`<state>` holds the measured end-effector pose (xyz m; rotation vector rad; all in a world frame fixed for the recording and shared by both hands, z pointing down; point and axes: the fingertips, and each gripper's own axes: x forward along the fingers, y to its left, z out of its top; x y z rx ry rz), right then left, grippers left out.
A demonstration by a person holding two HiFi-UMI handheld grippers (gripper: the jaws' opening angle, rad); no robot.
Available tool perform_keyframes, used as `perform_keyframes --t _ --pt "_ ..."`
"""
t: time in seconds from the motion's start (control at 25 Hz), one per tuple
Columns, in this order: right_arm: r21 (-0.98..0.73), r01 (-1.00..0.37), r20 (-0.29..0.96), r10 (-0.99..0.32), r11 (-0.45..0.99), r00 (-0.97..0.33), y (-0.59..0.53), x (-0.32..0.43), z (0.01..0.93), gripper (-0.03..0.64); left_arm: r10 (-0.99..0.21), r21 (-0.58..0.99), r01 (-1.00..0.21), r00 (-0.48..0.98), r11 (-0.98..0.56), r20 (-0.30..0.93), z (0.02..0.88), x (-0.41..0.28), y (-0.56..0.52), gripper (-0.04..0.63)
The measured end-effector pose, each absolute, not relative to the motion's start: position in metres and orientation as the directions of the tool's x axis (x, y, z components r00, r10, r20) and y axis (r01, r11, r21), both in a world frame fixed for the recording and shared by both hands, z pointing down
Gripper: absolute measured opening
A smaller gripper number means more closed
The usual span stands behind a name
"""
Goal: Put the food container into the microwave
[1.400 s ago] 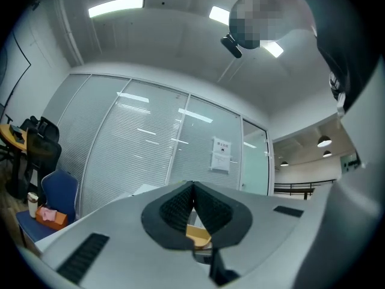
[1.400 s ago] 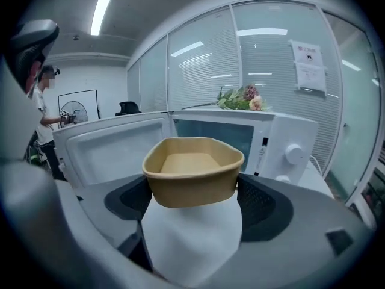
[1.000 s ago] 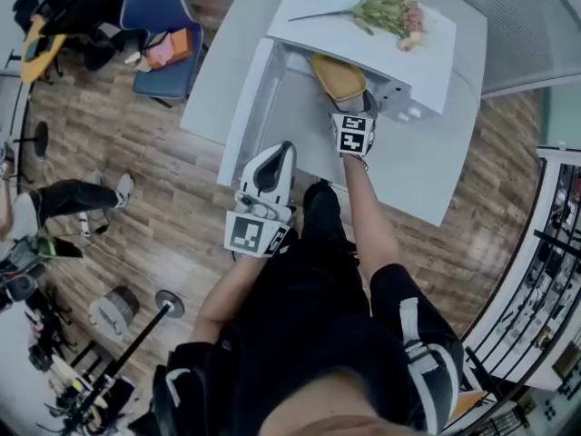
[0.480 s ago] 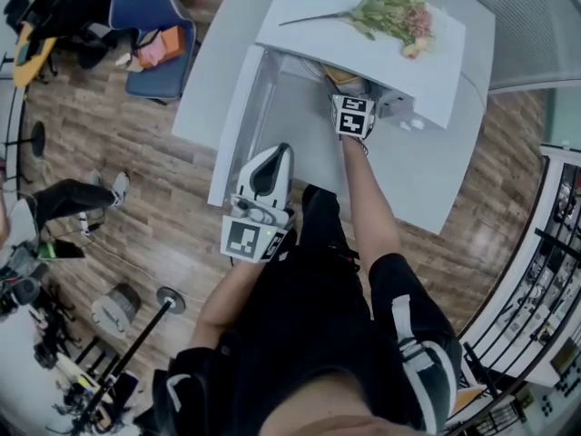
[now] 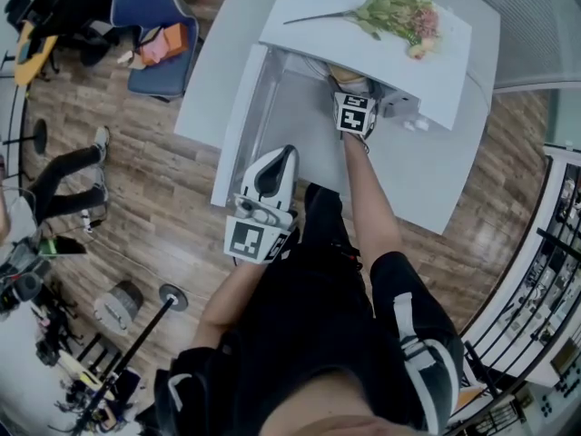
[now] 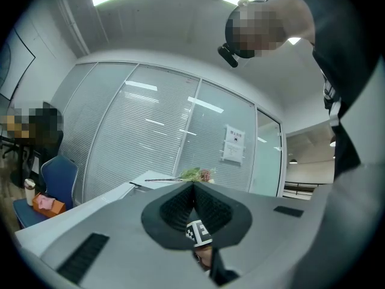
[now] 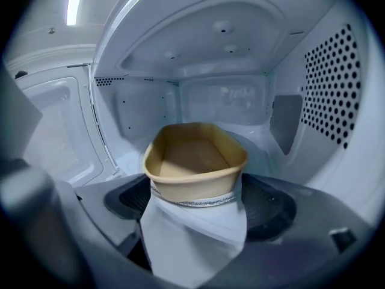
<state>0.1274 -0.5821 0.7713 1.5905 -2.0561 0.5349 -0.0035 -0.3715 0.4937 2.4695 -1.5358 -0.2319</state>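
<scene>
Left tool (image 6: pixel 194 202) is near the body, jaws pressed together, nothing between them. Right tool (image 5: pixel 354 109) reaches into the open microwave (image 5: pixel 363 44) on the tabletop (image 5: pixel 427 171), jaws clamped on the tan food container (image 7: pixel 195 155), which is inside the cavity. Flowers (image 5: pixel 399 9) lie on the microwave top.

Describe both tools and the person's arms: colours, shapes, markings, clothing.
The left tool has a white shell with a dark grey oval inset, and grey jaws with ribbed black pads. The right tool has the same grey jaws. Each carries a white cube printed with black square markers. No cables show. The forearms are unsleeved and the clothing is black.
</scene>
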Motion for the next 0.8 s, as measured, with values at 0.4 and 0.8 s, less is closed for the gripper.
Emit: perform_keyframes --t 0.4,0.8 --pt "-0.061 -0.962 0.608 -0.755 0.266 -0.247 -0.498 0.12 0.736 0.462 -0.883 0.285 -0.841 0.467 -0.46 -0.048 0.466 -0.015 -0.335 0.021" --pt "-0.117 -0.969 0.466 -0.849 0.219 -0.249 -0.299 0.104 0.575 0.1 -0.815 0.248 -0.777 0.561 -0.579 -0.146 0.397 -0.054 -0.223 0.021"
